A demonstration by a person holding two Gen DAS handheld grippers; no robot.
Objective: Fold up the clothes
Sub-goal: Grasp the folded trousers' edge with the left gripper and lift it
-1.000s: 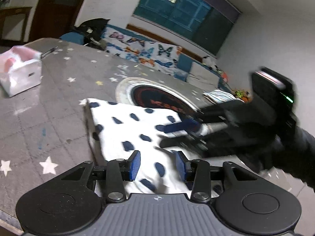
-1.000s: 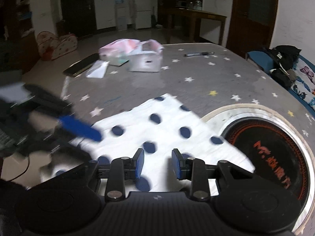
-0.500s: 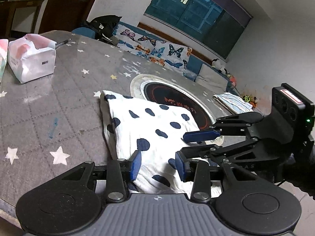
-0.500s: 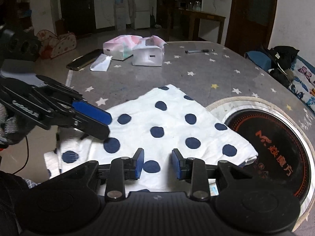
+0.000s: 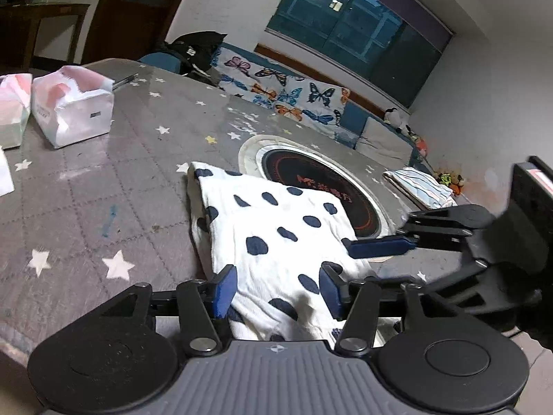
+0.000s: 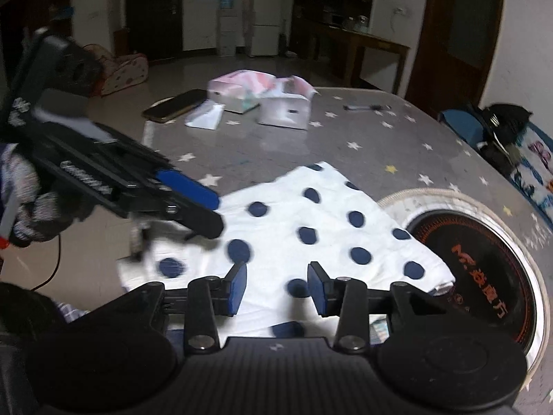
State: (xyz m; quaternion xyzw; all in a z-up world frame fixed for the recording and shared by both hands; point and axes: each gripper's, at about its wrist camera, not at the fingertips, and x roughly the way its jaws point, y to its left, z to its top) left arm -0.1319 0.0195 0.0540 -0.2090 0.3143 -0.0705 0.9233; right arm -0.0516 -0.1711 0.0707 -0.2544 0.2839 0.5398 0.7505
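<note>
While both jaws are opening, the left hand-held gripper hangs just over the near edge of the folded white cloth with dark blue dots, and its blue pads stand apart with the cloth seen between them but not pressed. The right hand-held gripper is also over the cloth, at its other near corner; its pads are apart too, a little less wide, and they clamp nothing. Seen from the left wrist, the right gripper comes in from the right side, with one blue finger just above the cloth's edge; whether it touches the fabric I cannot tell.

The cloth lies flat on the grey surface with stars, near its front edge, and one side of it covers a part of the round black cooker plate with orange letters that is set into the surface. Farther back, well apart from the cloth, stand two pink and white tissue packs, a dark phone and a pen. Another folded striped cloth lies at the far edge beyond the cooker plate. Behind the surface is a sofa with butterfly cover.
</note>
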